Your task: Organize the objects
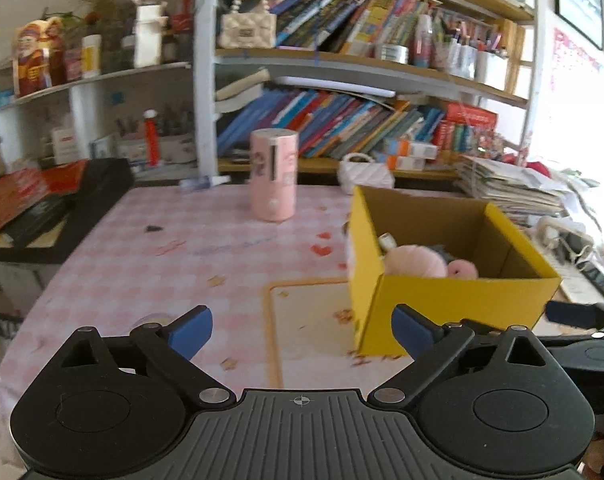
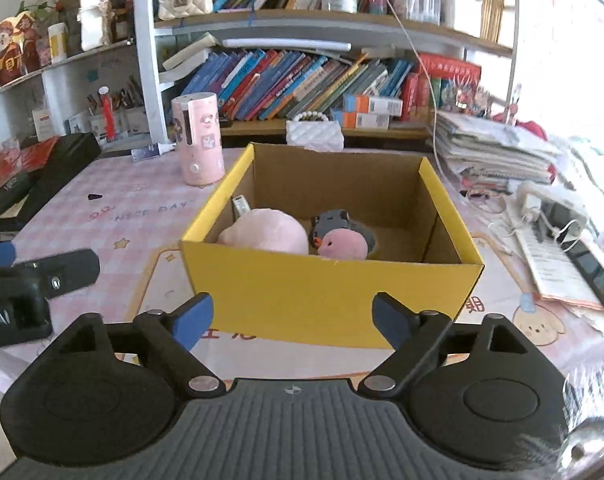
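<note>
A yellow cardboard box [image 2: 325, 300] stands open-topped on the pink checked tablecloth. Inside lie a pale pink plush [image 2: 266, 232], a smaller pink round toy [image 2: 341, 245] and a dark grey toy [image 2: 331, 220]. My right gripper [image 2: 292, 320] is open just in front of the box's near wall, nothing between its blue pads. In the left wrist view the box [image 1: 453, 308] is to the right, with the pink plush [image 1: 415, 263] visible inside. My left gripper [image 1: 302, 332] is open over the table to the left of the box, holding nothing.
A pink cylinder [image 2: 198, 140] stands behind the box to the left. A white quilted bag [image 2: 313, 132] sits at the shelf foot. Stacked papers [image 2: 497, 152], a power strip and a phone lie right. Black cases [image 1: 54, 208] lie left. Bookshelves [image 1: 341, 120] line the back.
</note>
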A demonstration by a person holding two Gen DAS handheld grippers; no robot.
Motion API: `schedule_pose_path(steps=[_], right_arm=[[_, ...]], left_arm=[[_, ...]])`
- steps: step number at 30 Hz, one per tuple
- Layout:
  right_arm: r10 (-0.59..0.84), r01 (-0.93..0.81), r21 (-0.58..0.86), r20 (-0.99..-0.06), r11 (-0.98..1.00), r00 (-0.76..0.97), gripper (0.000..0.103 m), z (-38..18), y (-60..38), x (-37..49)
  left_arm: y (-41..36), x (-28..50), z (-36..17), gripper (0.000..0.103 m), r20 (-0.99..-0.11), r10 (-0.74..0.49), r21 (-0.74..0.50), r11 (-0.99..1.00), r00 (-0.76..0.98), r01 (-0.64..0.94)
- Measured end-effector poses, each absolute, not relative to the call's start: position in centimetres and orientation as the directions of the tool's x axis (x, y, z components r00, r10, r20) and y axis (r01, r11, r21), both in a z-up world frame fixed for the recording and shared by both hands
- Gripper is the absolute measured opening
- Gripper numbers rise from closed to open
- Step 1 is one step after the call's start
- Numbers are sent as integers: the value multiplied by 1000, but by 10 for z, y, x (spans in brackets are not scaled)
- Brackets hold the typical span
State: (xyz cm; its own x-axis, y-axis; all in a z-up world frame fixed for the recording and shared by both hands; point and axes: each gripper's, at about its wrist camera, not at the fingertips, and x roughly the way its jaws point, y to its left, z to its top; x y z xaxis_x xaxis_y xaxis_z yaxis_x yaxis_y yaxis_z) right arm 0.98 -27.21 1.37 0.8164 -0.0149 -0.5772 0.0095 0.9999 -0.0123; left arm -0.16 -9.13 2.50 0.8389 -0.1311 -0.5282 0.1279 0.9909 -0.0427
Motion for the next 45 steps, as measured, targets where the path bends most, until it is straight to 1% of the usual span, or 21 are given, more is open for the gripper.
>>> schedule_pose_path(steps=[3,12,28,35,39,45], right_arm=[[-34,23,-26,-567,999,823,97,12,-262,-1],[-66,41,-58,-570,998,819,100,8,-237,-24],[-148,94,-122,-595,988,790,100,-4,-213,-40],[-161,102,-131,-601,986,783,100,-6,-210,-41],[-159,102,-127,-616,987,772,100,-8,-209,-40],[-152,95,-124,-630,988,762,100,-10,-206,-39]], left_arm=[[-82,-15,22,99,-528,-93,-30,995,844,91],[-63,-32,17,99,-543,-43,-3,999,838,49],[-51,-45,5,100,-576,-3,12,1000,817,12],[-49,-46,2,100,-582,1,10,1000,813,5],[-48,-45,0,103,-595,28,28,999,803,-14],[-45,-44,-2,103,-605,31,29,999,796,-17]])
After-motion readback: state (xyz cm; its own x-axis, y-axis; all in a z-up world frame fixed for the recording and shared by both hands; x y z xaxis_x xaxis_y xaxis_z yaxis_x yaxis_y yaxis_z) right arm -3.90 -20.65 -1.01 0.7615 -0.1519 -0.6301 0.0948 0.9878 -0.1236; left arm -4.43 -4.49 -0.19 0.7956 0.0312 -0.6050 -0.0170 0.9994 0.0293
